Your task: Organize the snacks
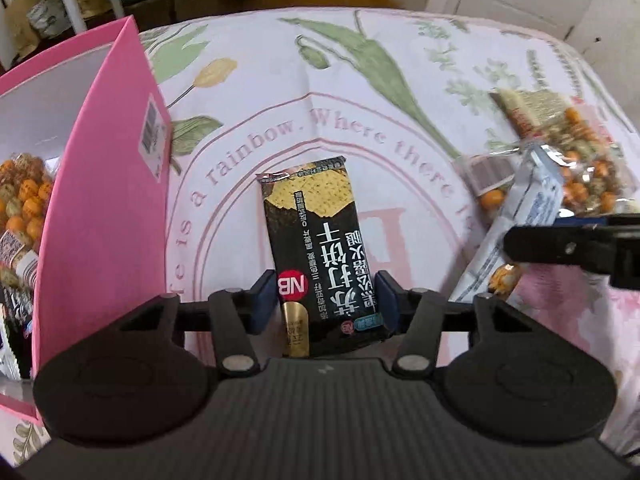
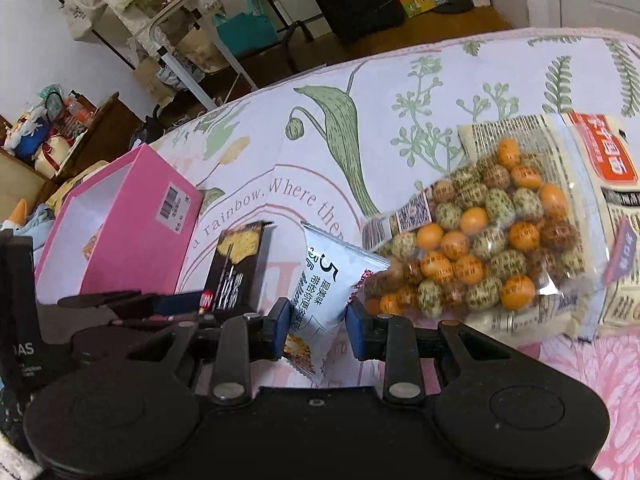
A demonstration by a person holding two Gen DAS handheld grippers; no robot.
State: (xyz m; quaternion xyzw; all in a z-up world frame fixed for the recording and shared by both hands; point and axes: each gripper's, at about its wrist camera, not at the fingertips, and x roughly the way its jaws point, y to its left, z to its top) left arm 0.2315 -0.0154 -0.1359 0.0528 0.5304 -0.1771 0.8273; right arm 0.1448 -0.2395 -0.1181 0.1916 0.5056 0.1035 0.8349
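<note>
left gripper [image 1: 325,304]: matte black body with a ribbed top plate bearing a small pale mark at its front edge, and two rounded lobes, each with a shallow circular recess. two flat black link arms run forward from silver round pivot pins, with smaller silver pins further out. triangular cut-outs pierce the outer arms. the fingers [image 1: 262,300] carry dark blue pads. right gripper [image 2: 316,328]: the same black build, with a small screw at the centre of the front edge, silver pivot pins, and blue-padded fingers [image 2: 282,330]. in the right wrist view, partial white lettering marks the left gripper's black housing.
</note>
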